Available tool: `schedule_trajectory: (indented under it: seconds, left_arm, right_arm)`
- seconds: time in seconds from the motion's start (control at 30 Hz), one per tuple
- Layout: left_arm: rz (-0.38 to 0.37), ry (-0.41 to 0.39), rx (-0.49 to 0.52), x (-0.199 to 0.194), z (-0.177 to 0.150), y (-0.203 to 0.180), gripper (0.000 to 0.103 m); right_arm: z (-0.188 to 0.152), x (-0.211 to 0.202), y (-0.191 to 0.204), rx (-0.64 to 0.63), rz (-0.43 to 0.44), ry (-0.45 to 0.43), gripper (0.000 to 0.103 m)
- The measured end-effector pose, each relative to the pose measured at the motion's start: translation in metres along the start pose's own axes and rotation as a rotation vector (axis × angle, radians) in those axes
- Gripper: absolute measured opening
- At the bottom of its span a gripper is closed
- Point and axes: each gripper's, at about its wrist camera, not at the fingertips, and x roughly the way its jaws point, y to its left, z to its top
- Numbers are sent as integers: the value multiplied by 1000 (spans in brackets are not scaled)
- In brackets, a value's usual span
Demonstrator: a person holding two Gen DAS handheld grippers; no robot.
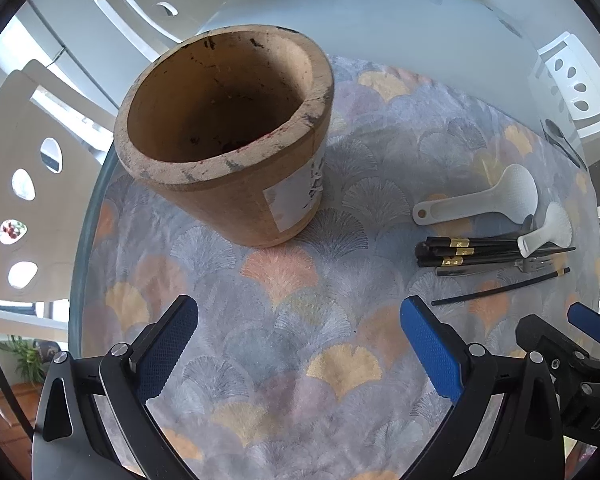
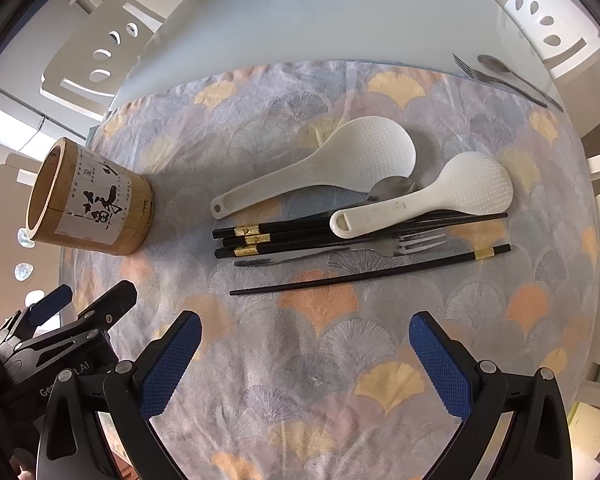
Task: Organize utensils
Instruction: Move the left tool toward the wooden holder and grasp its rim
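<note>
Hovering wide open and empty over the patterned cloth (image 2: 324, 380), the left gripper (image 1: 300, 344) faces the upright wooden holder (image 1: 224, 136) while the right gripper (image 2: 306, 360) faces chopsticks (image 2: 284, 236), fork (image 2: 340, 254) and two white rice paddles (image 2: 320, 164) lying together beside it.

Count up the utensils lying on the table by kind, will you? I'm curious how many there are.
White rice paddles: 2
Black chopsticks: 4, three bundled, one apart
Metal forks: 2
Metal spoons: 2, one half hidden under the paddles, one on bare glass
Total: 10
The bamboo holder is empty.
</note>
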Motion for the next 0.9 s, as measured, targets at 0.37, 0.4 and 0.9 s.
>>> schedule_trajectory:
  seconds: [0.37, 0.4, 0.9]
  left_arm:
    - [-3, 44, -31, -3, -4, 14, 101]
    - [-6, 49, -34, -2, -5, 16, 101]
    - [24, -23, -31, -3, -13, 37, 101]
  right_arm:
    - [0, 1, 0, 3, 1, 11, 103]
    - [0, 2, 1, 3, 3, 13, 103]
    - [-3, 9, 6, -14, 20, 29, 103]
